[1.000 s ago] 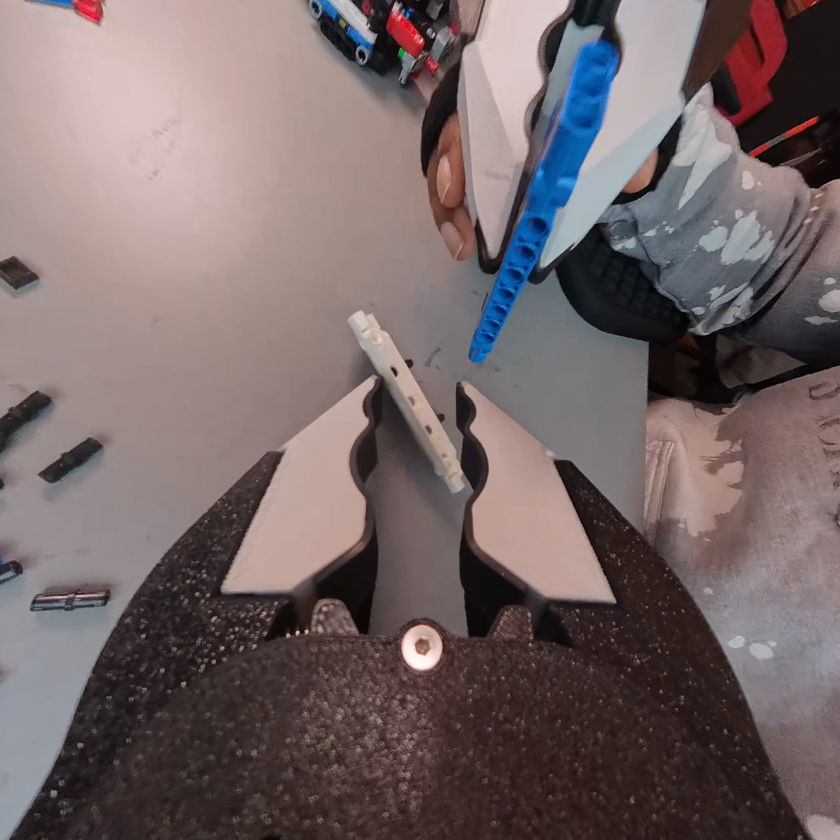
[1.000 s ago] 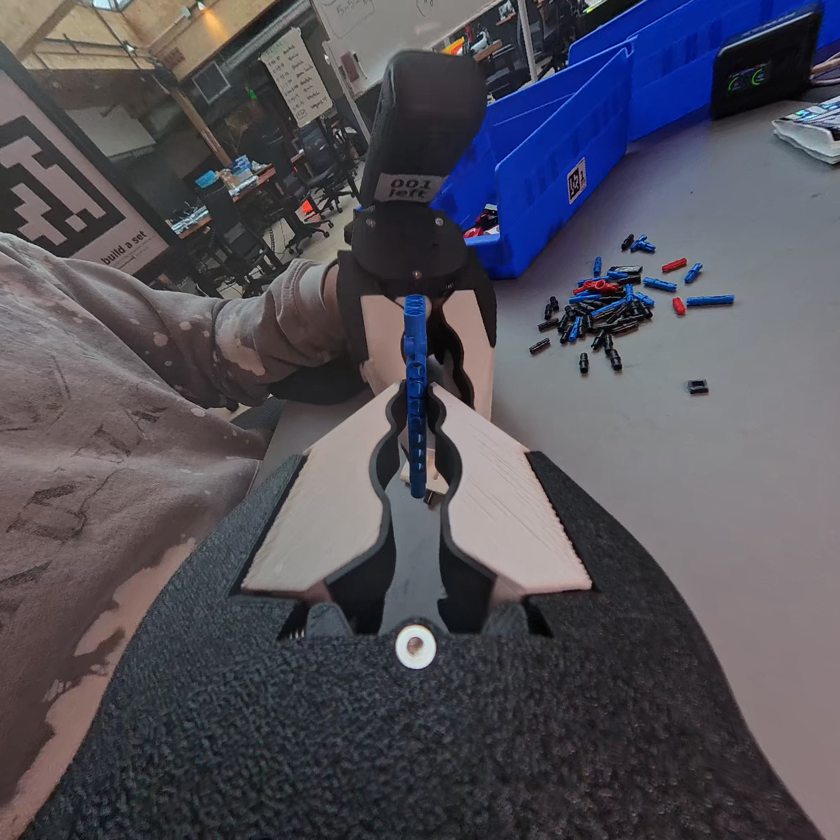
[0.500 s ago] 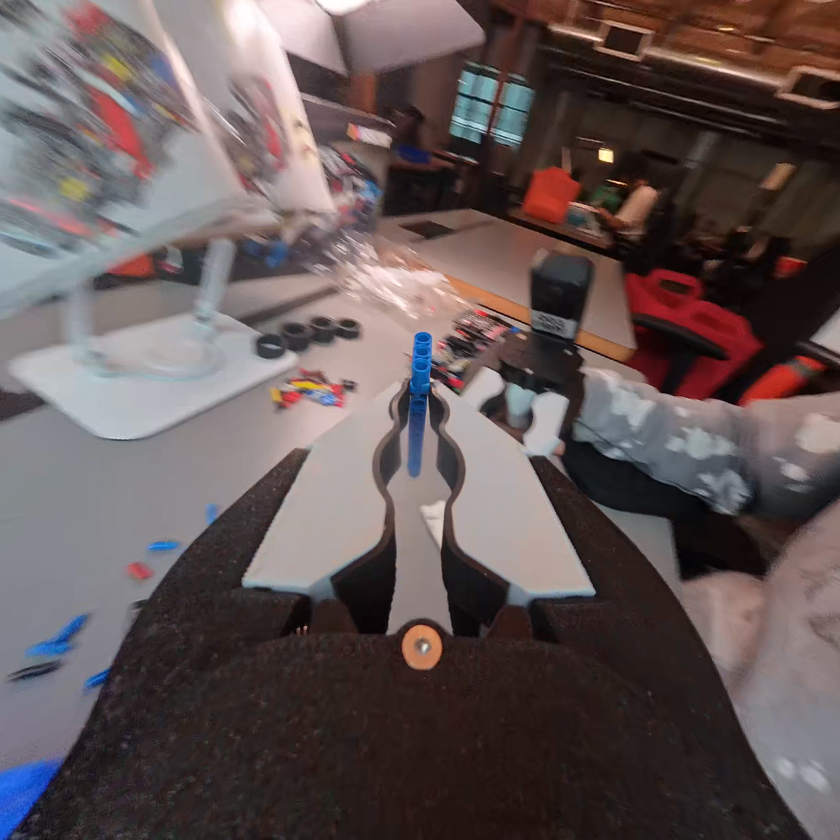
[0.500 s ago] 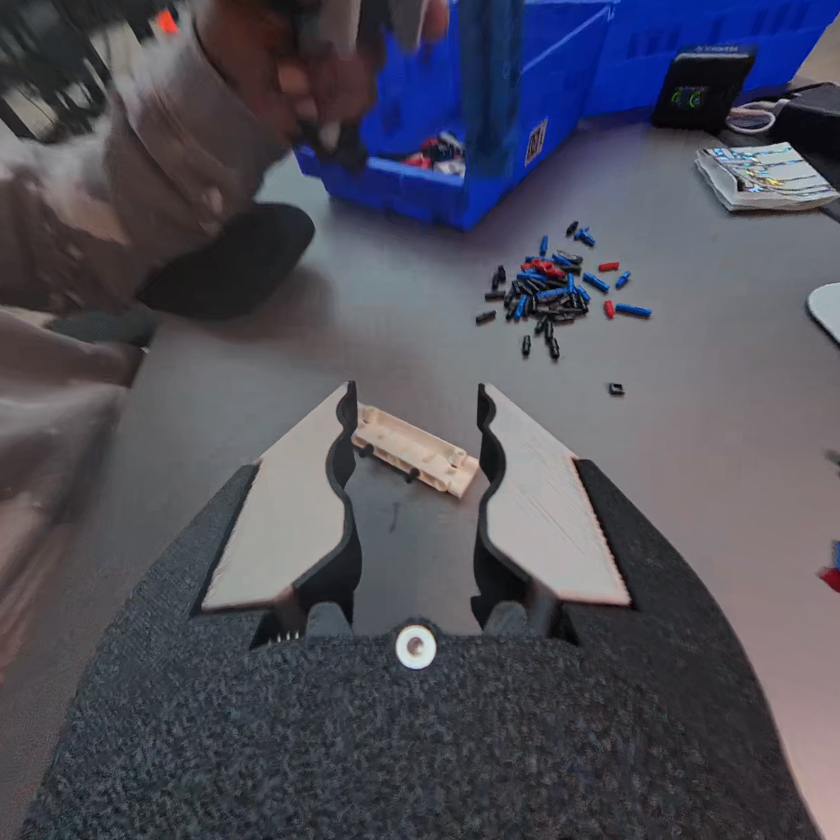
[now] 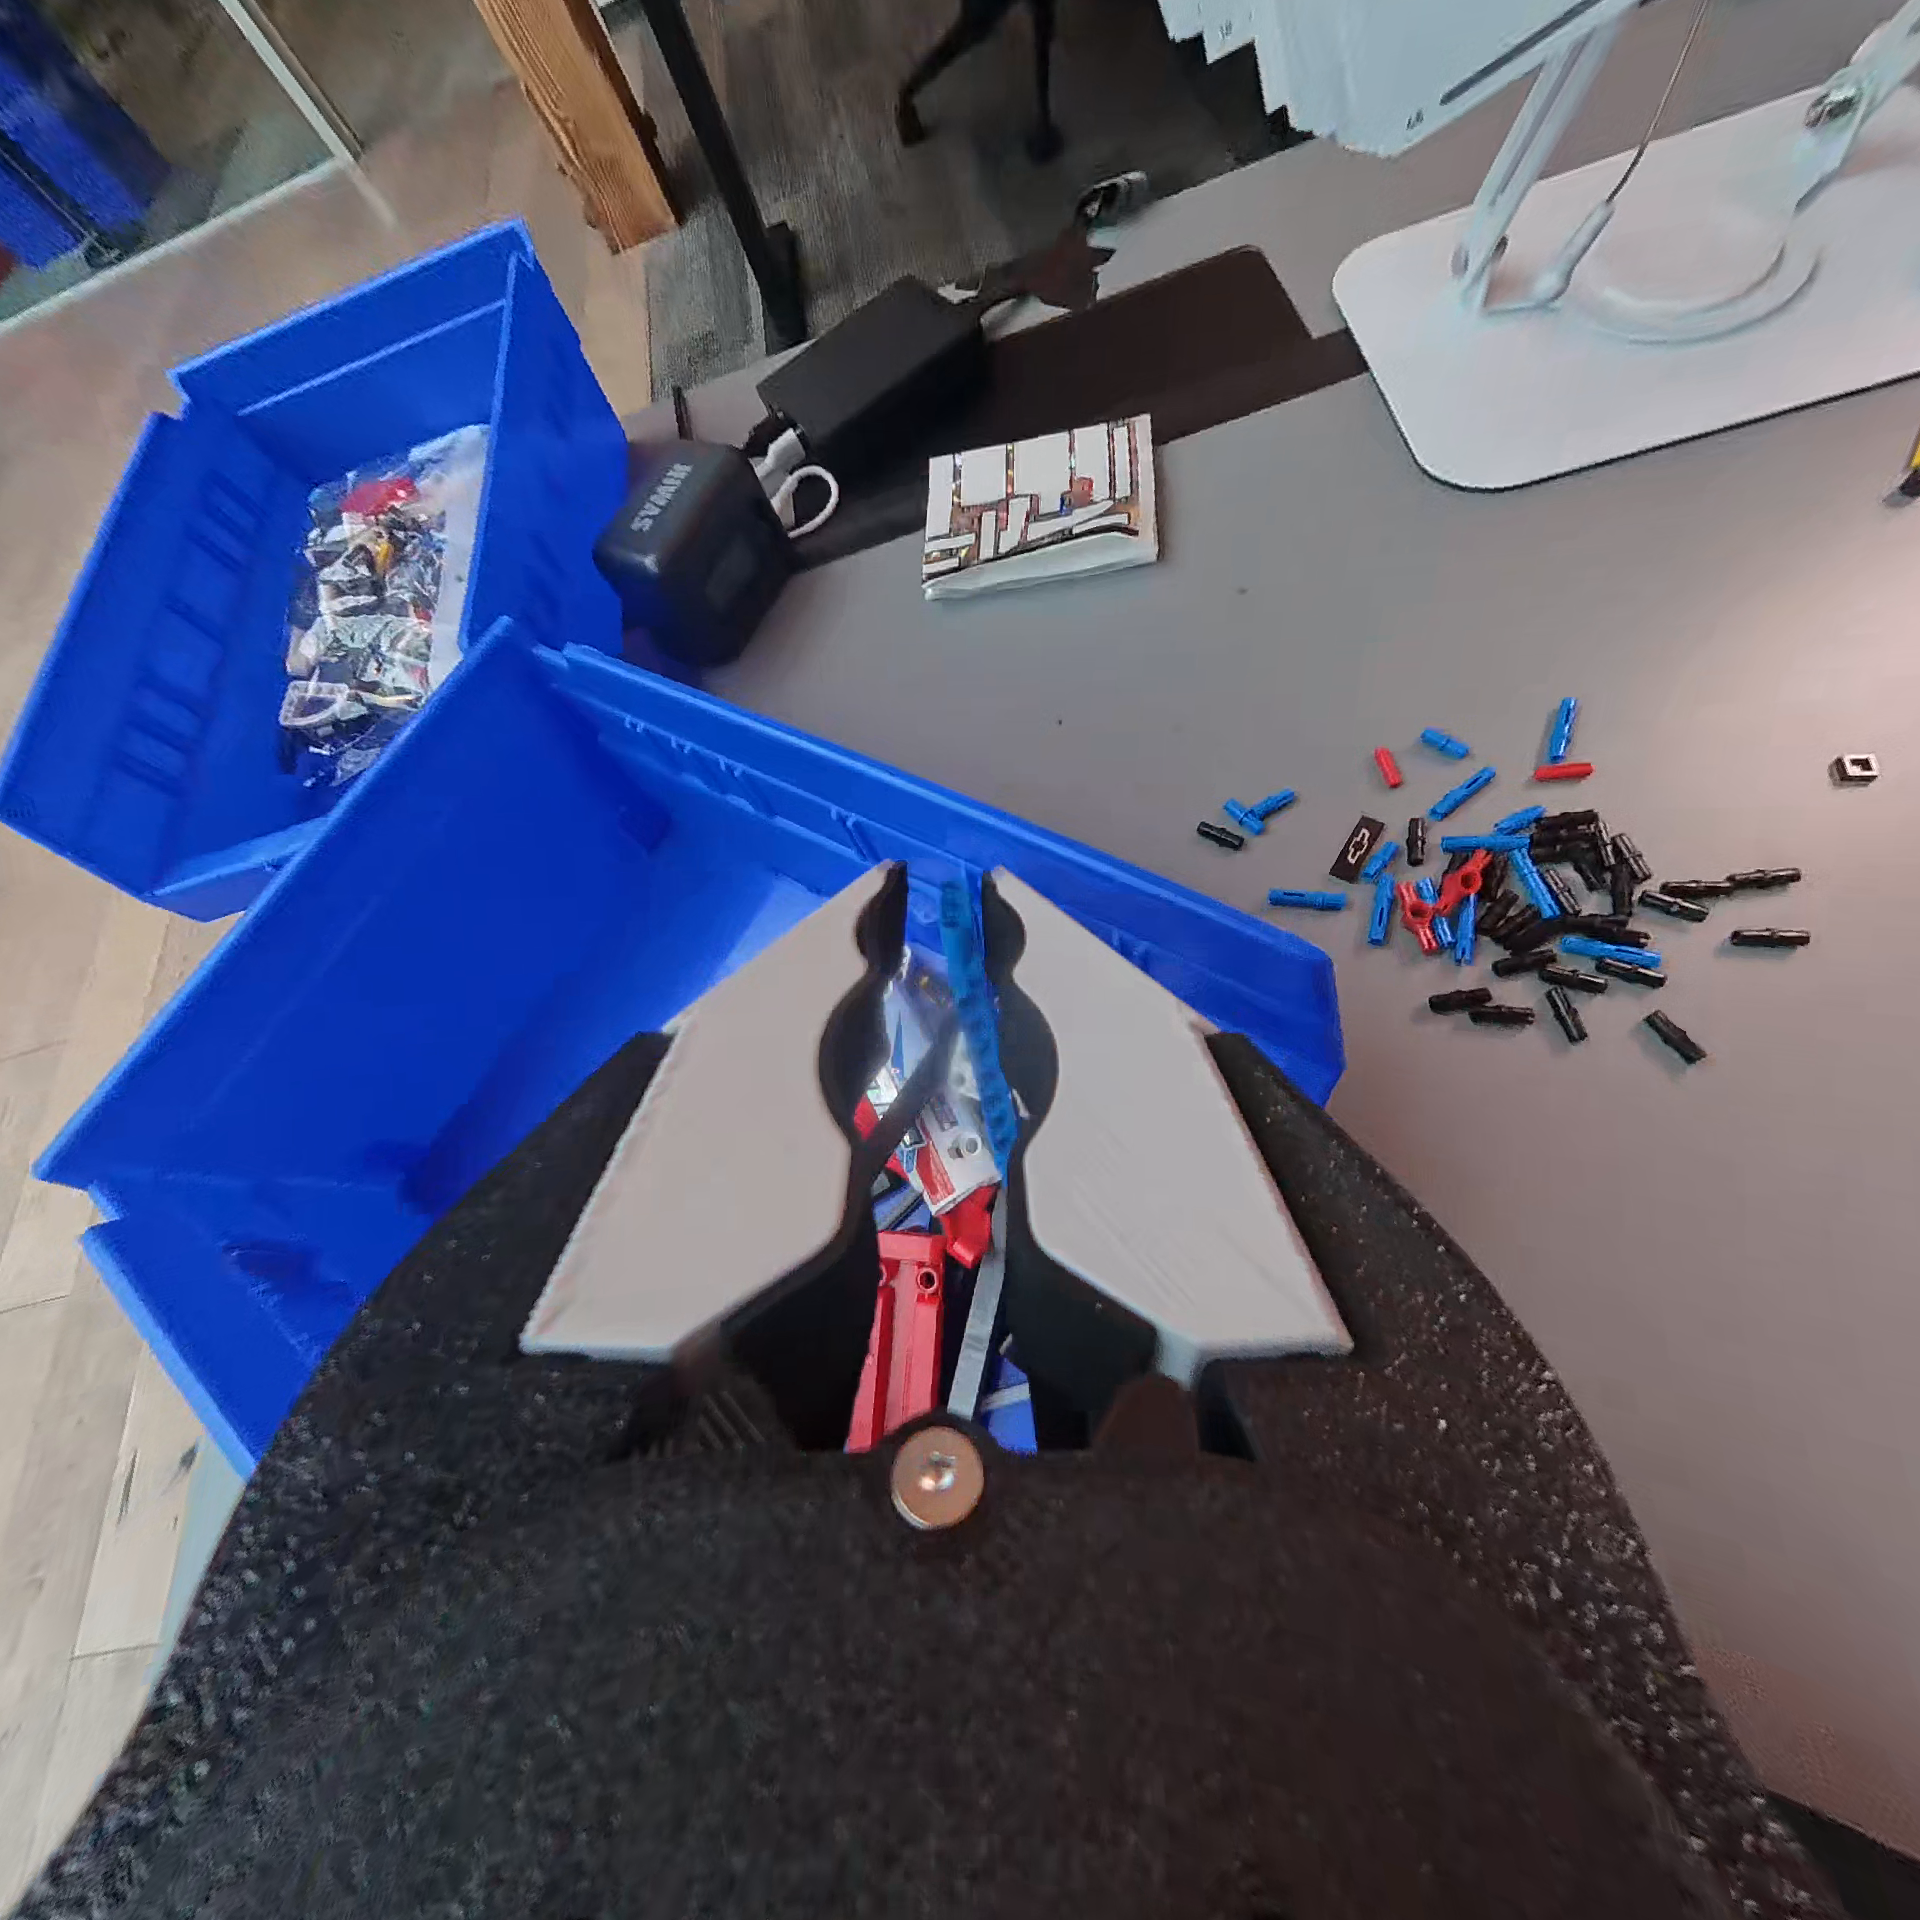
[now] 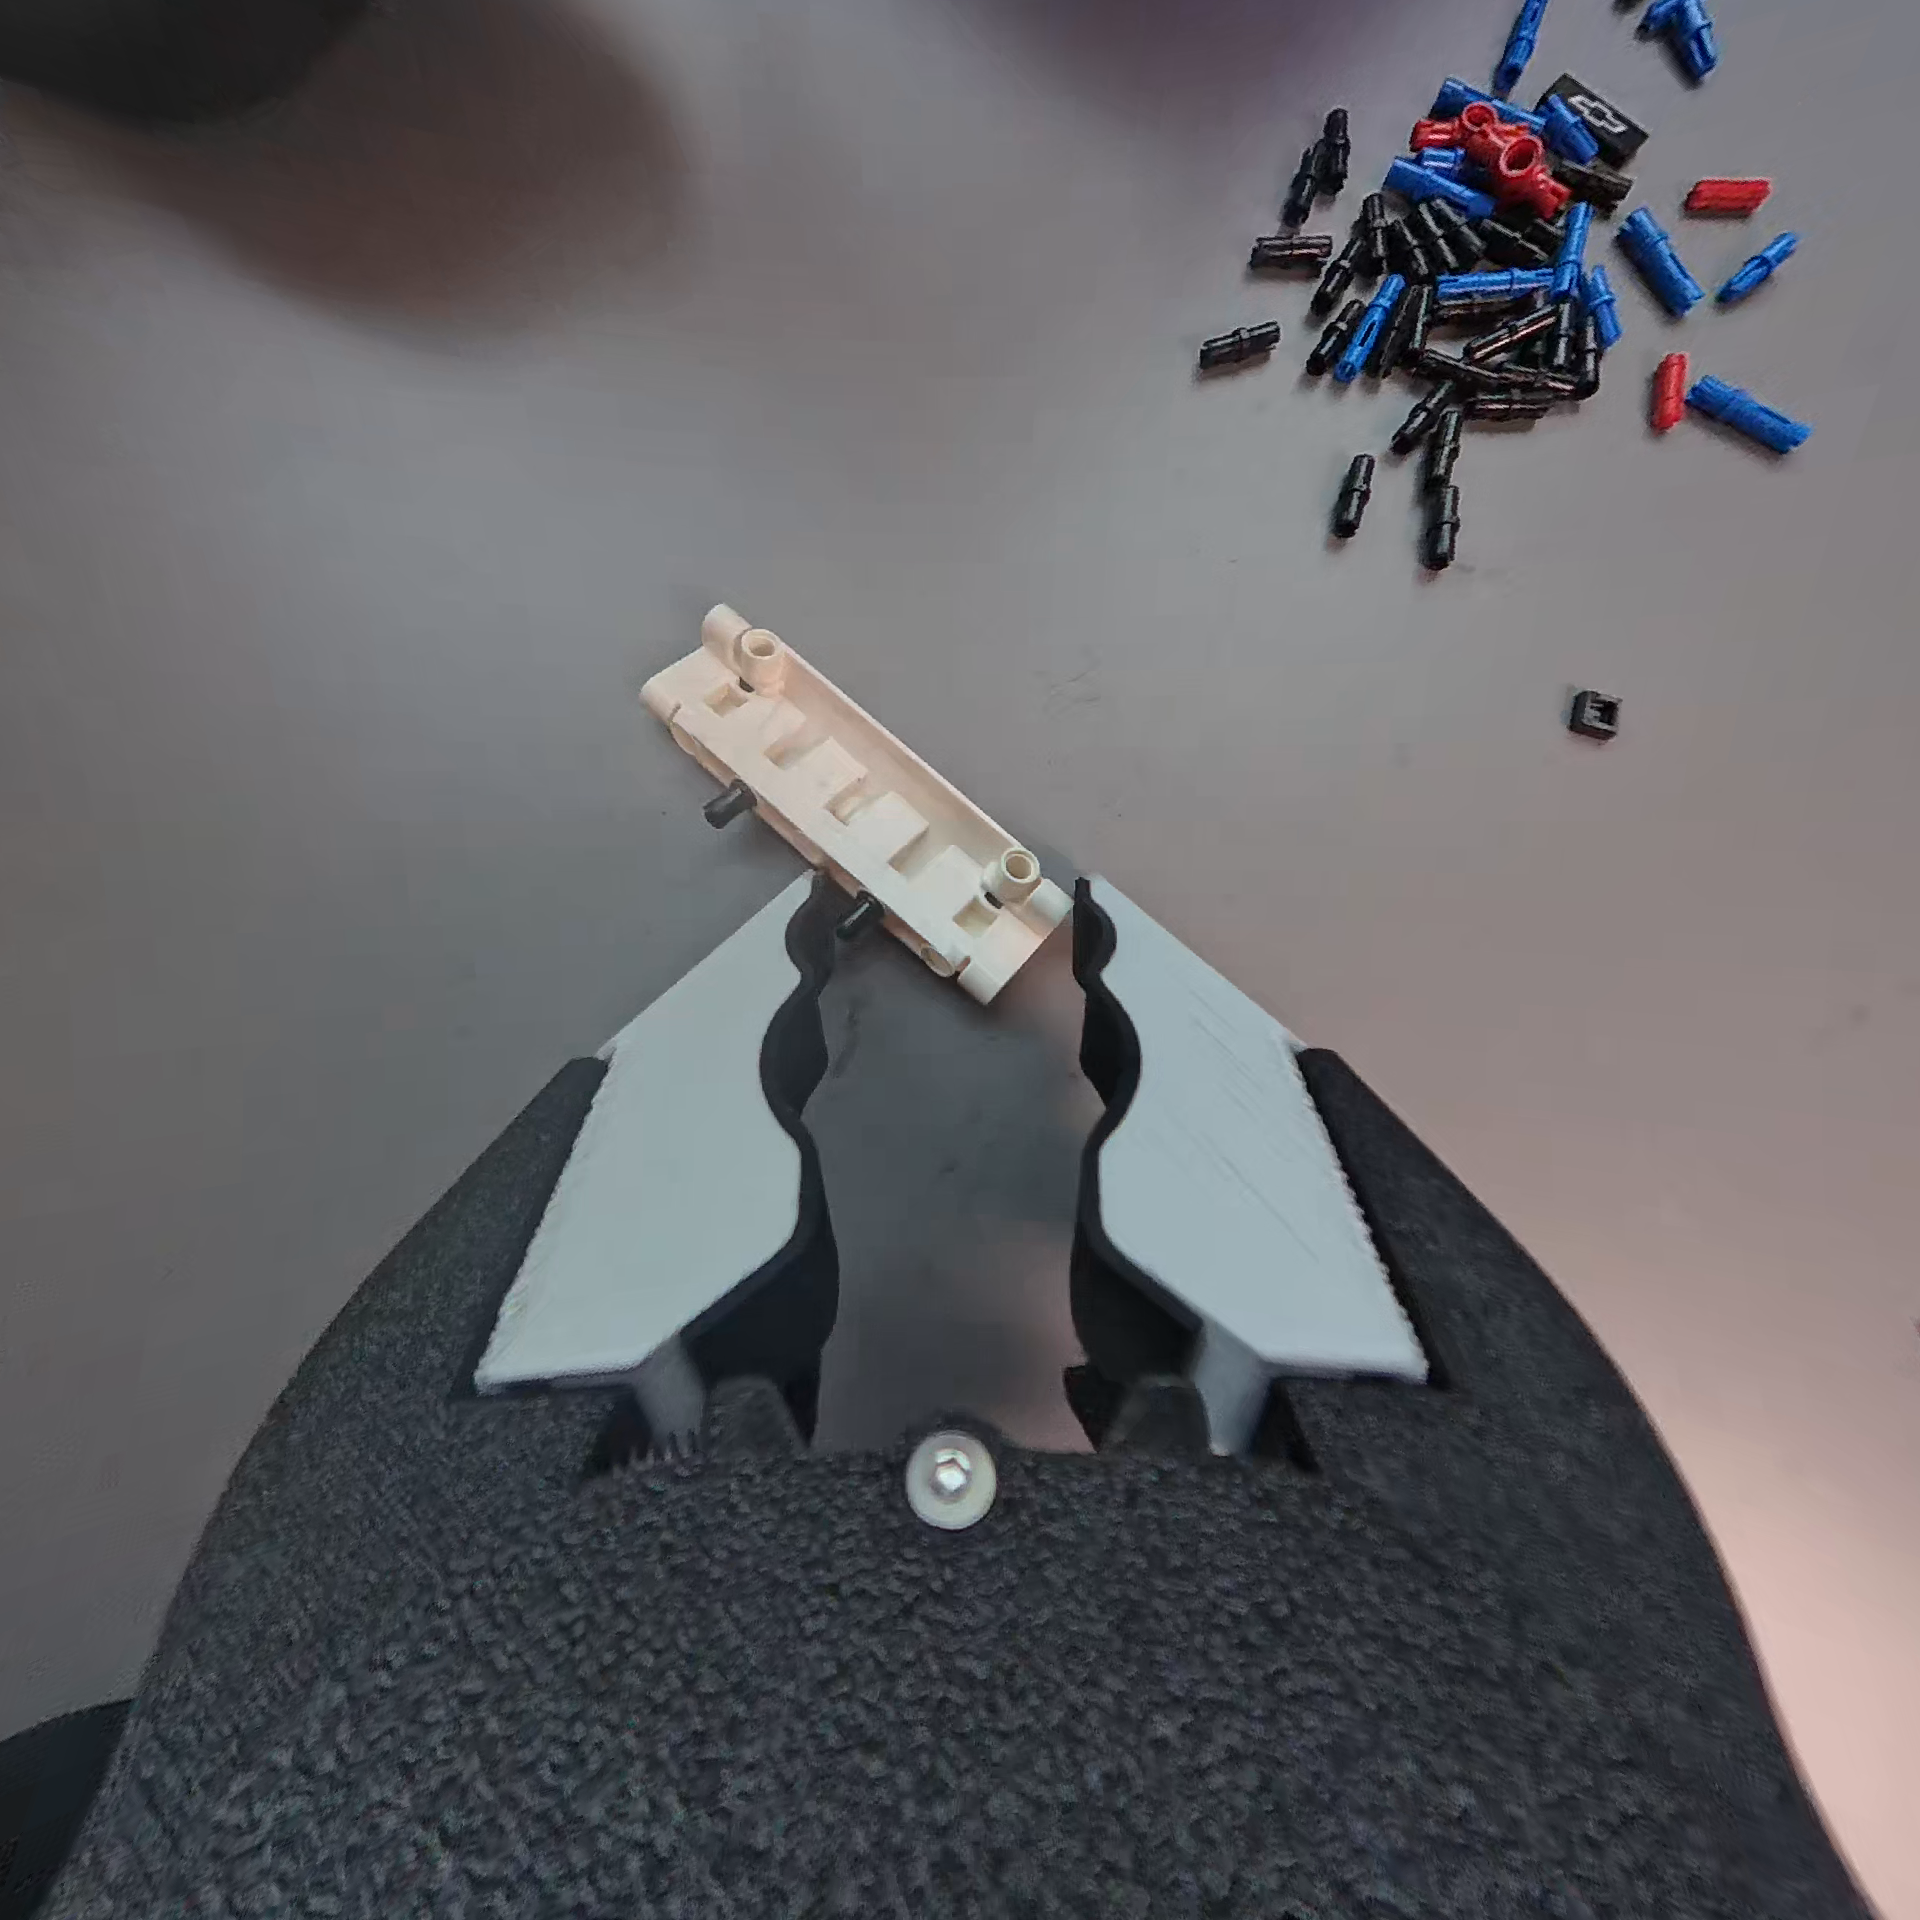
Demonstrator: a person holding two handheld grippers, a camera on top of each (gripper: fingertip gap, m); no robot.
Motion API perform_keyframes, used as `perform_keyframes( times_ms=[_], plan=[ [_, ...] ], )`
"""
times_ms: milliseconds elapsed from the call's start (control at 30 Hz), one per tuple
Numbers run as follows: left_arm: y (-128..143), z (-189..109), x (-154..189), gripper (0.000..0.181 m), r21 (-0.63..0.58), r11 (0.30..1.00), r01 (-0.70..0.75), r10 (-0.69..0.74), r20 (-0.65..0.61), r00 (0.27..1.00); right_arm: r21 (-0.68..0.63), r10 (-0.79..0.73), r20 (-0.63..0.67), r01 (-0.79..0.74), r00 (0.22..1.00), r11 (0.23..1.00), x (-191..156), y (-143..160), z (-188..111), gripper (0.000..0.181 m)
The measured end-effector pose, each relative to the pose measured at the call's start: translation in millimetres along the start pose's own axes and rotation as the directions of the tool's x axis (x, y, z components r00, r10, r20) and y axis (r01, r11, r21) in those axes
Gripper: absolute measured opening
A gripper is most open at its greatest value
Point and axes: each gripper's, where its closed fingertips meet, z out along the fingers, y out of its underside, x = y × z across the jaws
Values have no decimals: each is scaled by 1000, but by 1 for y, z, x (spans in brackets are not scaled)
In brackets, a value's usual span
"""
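The left gripper (image 5: 943,902) pinches a long blue beam (image 5: 977,1023) with a row of holes, its jaws pressed against it, held over the near blue bin (image 5: 499,894); red, white and blue parts (image 5: 914,1195) lie in the bin below. A second blue bin (image 5: 187,540) of bagged parts sits at 10 o'clock, a booklet (image 5: 1039,509) at 12, and a scatter of small pins (image 5: 1538,904) (black, blue, red) at 2 on the grey table (image 5: 1455,1299).

The right gripper (image 6: 943,891) is spread wide and holds nothing. A cream plate piece (image 6: 852,800) with black pegs lies flat on the table at its fingertips, slanting toward 11 o'clock, its near end between the tips
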Motion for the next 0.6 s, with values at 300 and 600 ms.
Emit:
perform_keyframes(
  times_ms=[300,600],
  plan=[
    [-67,-50,126,30,361,924,126,103,-553,827,336,95,-320,19,943,942,45,-48,-54,46],
    [-84,-80,250,44,11,854,520,-85,-984,160,494,254,-812,388,525,778,71,-97,-161,45]
  ],
)
